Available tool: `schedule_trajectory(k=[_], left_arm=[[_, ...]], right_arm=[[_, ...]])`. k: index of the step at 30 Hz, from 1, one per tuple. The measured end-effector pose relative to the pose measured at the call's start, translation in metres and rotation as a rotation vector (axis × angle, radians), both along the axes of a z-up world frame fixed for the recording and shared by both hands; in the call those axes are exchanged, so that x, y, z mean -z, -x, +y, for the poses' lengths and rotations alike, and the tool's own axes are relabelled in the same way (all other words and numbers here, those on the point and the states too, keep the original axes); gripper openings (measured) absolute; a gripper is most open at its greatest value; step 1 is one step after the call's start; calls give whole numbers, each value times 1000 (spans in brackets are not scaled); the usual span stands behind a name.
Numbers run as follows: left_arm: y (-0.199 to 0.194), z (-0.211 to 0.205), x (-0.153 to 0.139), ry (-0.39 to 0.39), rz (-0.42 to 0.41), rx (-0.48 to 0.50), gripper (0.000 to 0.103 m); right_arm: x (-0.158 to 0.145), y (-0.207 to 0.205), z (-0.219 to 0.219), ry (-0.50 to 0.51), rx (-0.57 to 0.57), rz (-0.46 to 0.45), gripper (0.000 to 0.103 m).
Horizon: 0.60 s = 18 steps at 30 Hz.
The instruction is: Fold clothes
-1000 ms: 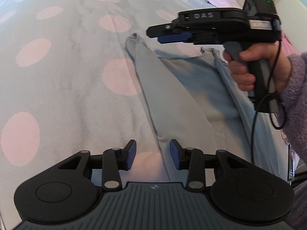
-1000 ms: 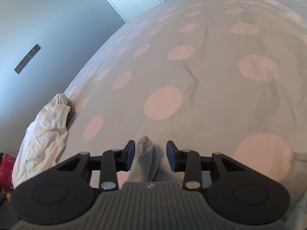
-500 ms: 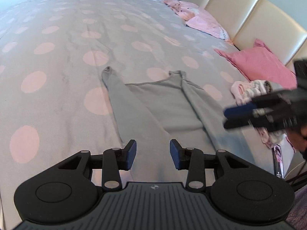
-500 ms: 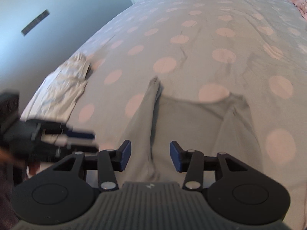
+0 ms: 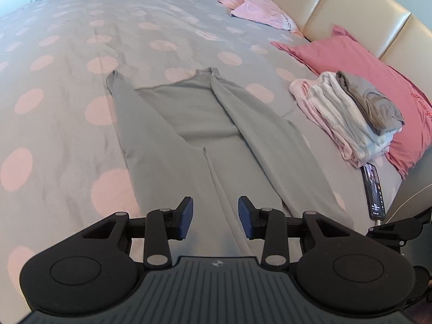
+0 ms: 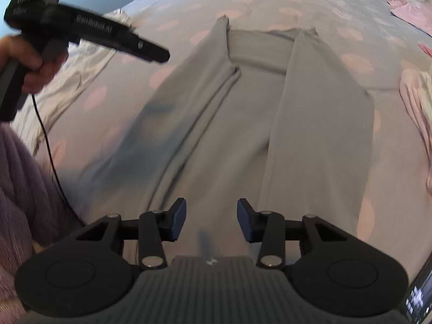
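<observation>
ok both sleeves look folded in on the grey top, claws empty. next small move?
Probably bring both claws down to the near hem of the grey top and pinch it, ready to fold it up toward the neckline. Both sleeves already lie over the body, the left claw and right claw stand open above the cloth with nothing between the pads, and a folded stack sits alongside.

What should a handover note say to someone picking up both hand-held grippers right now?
Left hand-held gripper: open, empty, above the grey garment's near end.
Right hand-held gripper: open, empty; jaws just closed a little with nothing between them.
Garment lies flat on the spotted bedspread, both sleeves folded in lengthwise.
Folded pile sits on the pink pillow.
Left: fold the garment crosswise, add to pile. The white garment looks unfolded.
</observation>
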<state>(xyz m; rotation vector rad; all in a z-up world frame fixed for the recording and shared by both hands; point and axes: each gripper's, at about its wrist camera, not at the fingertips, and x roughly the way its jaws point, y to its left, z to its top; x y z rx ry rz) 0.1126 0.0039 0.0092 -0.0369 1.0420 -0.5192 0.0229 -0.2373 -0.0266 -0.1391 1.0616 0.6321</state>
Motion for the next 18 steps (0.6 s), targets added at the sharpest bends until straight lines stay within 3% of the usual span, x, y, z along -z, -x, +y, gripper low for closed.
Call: schedule_trajectory(k=[8,18], left_arm=[[27,-17,19,-60,44,33,31],[36,-31,32,-83,78,53,29]], right_arm=[[14,32,-44,163,-19,-20,44],[20,30,-110,169,182,60,45]])
